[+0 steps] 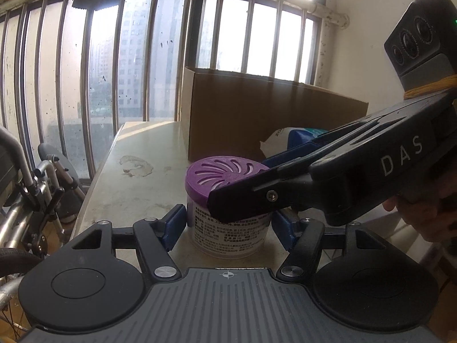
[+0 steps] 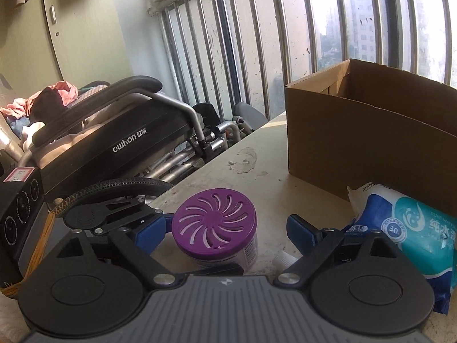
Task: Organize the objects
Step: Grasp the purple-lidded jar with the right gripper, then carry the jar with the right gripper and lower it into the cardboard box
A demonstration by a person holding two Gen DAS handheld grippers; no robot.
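Purple-lidded jar [image 1: 228, 197] on the table [image 1: 128, 177], a gripper at each side.

We note, relative to the jar: an open cardboard box [image 1: 257, 114] behind it, a blue wipes pack [image 2: 405, 234] to its right, a wheelchair [image 2: 120, 140] beyond the table edge to its left. The left gripper [image 1: 228, 225] has both blue pads against the jar's white wall, clamped. The right gripper [image 2: 225, 230] stands apart, jar nearer its left pad, and crosses over the lid in the left wrist view.
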